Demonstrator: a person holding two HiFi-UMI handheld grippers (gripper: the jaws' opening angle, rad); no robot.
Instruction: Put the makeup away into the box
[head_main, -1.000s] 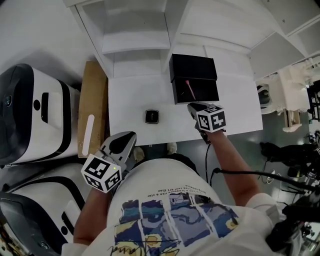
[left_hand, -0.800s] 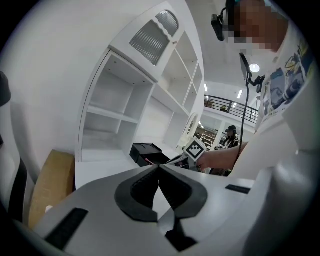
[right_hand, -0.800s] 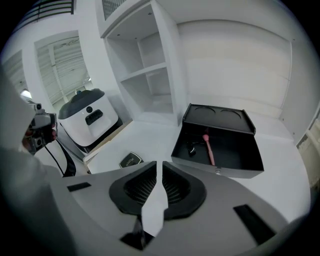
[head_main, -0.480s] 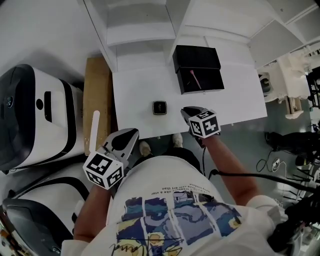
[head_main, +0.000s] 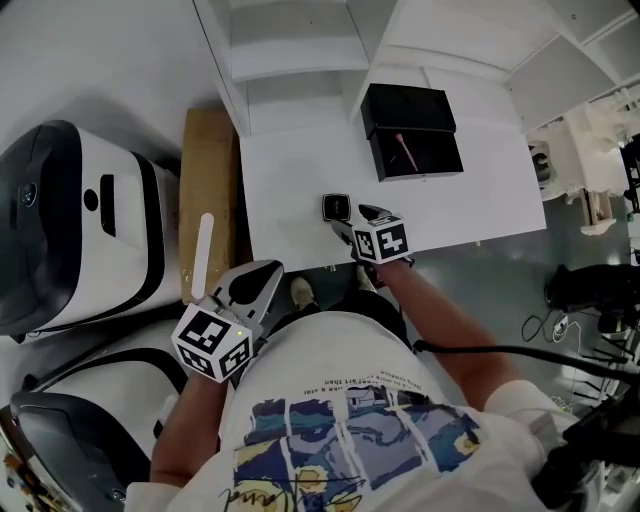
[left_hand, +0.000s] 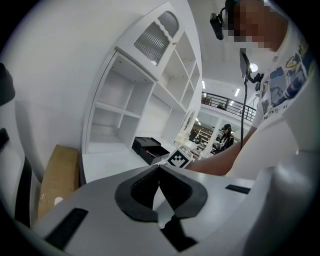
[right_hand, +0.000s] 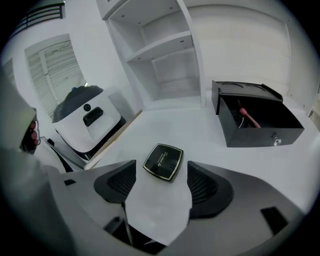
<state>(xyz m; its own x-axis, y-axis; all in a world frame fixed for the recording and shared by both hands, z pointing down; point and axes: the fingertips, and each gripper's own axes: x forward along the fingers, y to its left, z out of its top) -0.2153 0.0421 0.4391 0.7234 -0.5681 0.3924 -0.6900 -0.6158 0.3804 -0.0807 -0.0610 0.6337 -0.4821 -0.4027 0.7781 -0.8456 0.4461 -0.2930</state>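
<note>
A black makeup compact (head_main: 336, 207) (right_hand: 163, 161) lies flat on the white table (head_main: 290, 170). My right gripper (head_main: 349, 222) (right_hand: 160, 182) hovers just short of it, pointing steeply down. Its jaws are opening, and the compact sits just ahead of the fingertips with nothing pressed between them. The black box (head_main: 412, 135) (right_hand: 255, 117) stands open at the table's far right, with a pink stick (head_main: 405, 152) (right_hand: 248, 116) inside. My left gripper (head_main: 252, 285) (left_hand: 159, 168) hangs off the table's near-left edge, shut and empty.
White shelving (head_main: 300, 50) backs the table. A brown cardboard sheet (head_main: 210, 190) with a white strip (head_main: 203, 255) leans at the table's left side. Large white-and-black machines (head_main: 60, 230) stand on the floor further left. A cable (head_main: 500, 350) trails from my right arm.
My right gripper has come back from in front of the box, leftward, to the compact. The left gripper has stayed by the near-left table edge.
</note>
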